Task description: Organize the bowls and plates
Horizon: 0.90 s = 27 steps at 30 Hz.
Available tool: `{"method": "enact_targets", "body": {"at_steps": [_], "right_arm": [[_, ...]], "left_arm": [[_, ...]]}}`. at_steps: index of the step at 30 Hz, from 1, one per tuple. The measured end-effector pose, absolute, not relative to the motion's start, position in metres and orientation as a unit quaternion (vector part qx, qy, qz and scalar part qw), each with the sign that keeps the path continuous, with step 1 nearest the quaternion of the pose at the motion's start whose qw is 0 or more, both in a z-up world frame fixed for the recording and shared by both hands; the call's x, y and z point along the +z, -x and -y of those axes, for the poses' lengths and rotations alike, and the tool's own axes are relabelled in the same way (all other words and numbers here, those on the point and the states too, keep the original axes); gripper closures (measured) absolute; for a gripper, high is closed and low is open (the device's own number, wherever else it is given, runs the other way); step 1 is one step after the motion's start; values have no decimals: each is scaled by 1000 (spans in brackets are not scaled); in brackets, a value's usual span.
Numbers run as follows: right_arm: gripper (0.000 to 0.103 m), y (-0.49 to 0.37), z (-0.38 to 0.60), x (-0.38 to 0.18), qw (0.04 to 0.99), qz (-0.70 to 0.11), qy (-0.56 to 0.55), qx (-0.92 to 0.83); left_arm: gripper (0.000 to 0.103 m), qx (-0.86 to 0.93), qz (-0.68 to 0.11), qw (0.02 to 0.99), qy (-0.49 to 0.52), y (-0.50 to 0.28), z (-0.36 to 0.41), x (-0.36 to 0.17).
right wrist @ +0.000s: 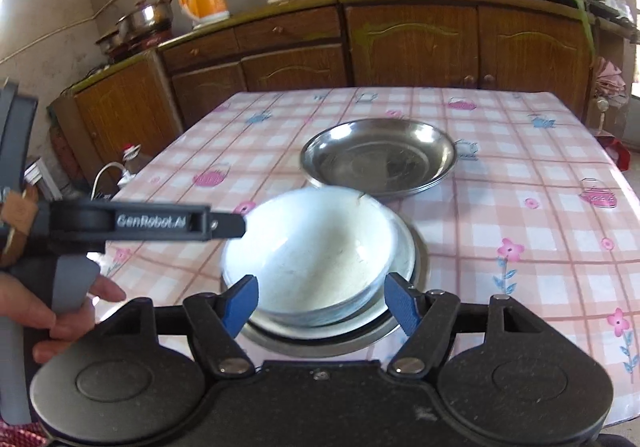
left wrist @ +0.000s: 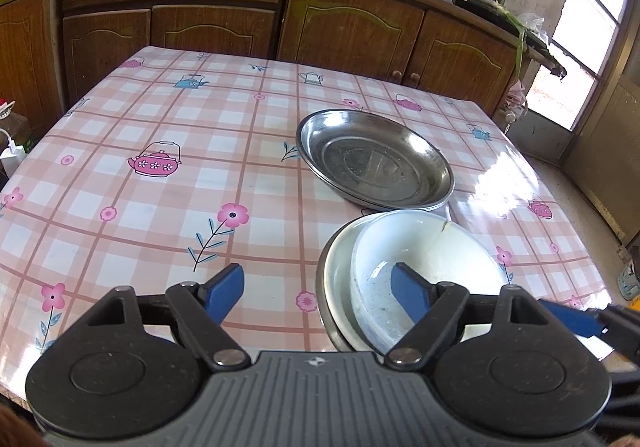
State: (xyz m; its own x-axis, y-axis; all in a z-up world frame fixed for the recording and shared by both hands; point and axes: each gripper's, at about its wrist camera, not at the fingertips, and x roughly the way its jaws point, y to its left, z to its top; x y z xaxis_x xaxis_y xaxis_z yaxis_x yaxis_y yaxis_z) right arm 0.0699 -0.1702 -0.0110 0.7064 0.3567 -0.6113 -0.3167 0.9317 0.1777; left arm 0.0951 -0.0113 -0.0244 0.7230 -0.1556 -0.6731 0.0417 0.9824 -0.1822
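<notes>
On the checked tablecloth (left wrist: 160, 207) a white bowl (left wrist: 424, 267) sits nested in a metal bowl (left wrist: 332, 287) near the front edge, just before a stack of steel plates (left wrist: 374, 159). The left gripper (left wrist: 318, 289) and right gripper (right wrist: 320, 301) both stand wide open (nothing held), the right straddling the white bowl without pressing it.

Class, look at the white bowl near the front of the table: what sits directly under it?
The white bowl is nested in a metal dish. Only the dish's rim shows; its inside is covered.
</notes>
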Motion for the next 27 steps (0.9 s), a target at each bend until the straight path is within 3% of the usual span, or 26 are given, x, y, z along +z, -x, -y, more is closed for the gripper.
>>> {"method": "enact_targets", "body": {"at_steps": [6, 9, 11, 27], "right_arm": [[16, -69, 184, -16, 950, -278, -59, 129], [16, -73, 178, -22, 947, -294, -39, 125], [16, -75, 177, -24, 947, -296, -34, 117], [16, -111, 183, -46, 926, -359, -50, 103]], "left_arm": [[14, -57, -382, 922, 39, -101, 23, -30], [11, -61, -391, 918, 22, -105, 29, -34], [0, -65, -397, 915, 13, -107, 32, -38], [0, -59, -416, 907, 29, -124, 33, -58]]}}
